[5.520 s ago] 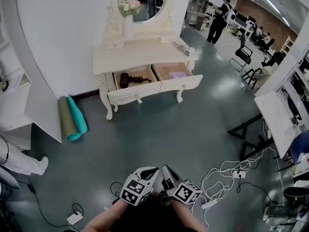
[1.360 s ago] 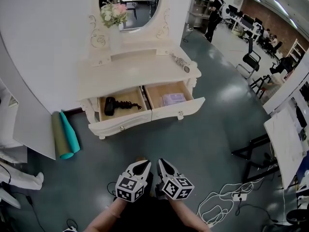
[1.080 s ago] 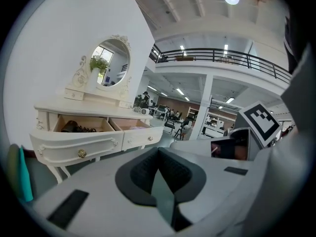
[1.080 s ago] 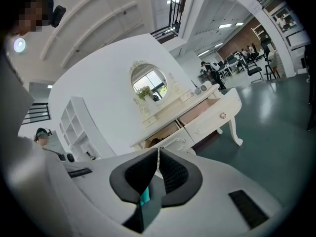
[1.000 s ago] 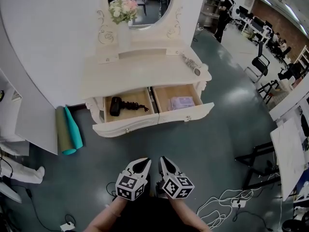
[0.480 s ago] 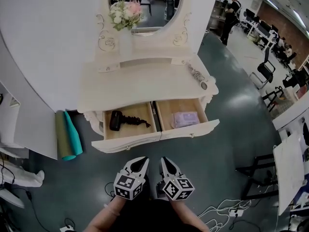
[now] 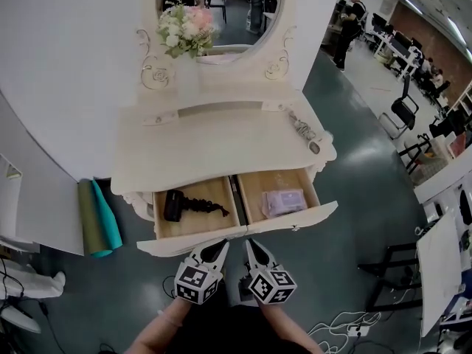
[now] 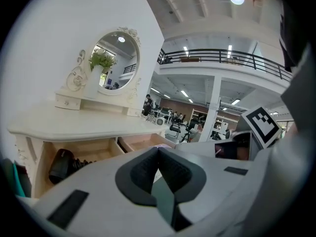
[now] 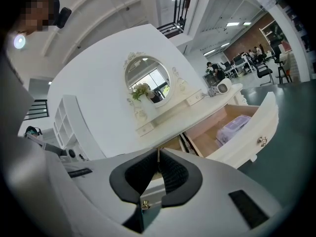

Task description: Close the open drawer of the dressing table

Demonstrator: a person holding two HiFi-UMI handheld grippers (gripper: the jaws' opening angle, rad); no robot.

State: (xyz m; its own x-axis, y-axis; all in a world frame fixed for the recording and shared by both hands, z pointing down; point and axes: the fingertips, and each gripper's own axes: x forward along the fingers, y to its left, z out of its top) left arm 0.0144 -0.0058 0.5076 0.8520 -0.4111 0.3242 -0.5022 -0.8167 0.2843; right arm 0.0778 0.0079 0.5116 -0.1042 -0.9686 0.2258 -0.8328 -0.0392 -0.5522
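The cream dressing table (image 7: 214, 139) stands right in front of me with both drawers pulled out. Its left drawer (image 7: 171, 245) holds a black hair dryer (image 7: 181, 204); the right drawer (image 7: 310, 217) holds a pale purple packet (image 7: 283, 201). My left gripper (image 7: 219, 245) is shut and empty, its tips at the left drawer's front edge. Beside it, my right gripper (image 7: 250, 245) is also shut and empty, by the seam between the two fronts. The right gripper view shows the right drawer (image 9: 249, 142) and the packet (image 9: 235, 126); the left gripper view shows the hair dryer (image 8: 61, 165).
A vase of flowers (image 7: 184, 34) and an oval mirror (image 7: 218, 2) stand at the table's back, and a hair brush (image 7: 304, 133) lies at its right end. Rolled mats (image 7: 99, 217) lean left of the table. A black frame (image 7: 389, 273) and cables (image 7: 343, 324) are at the right.
The dressing table has come much closer in the head view. Both grippers, still shut side by side, now reach the open drawer fronts.
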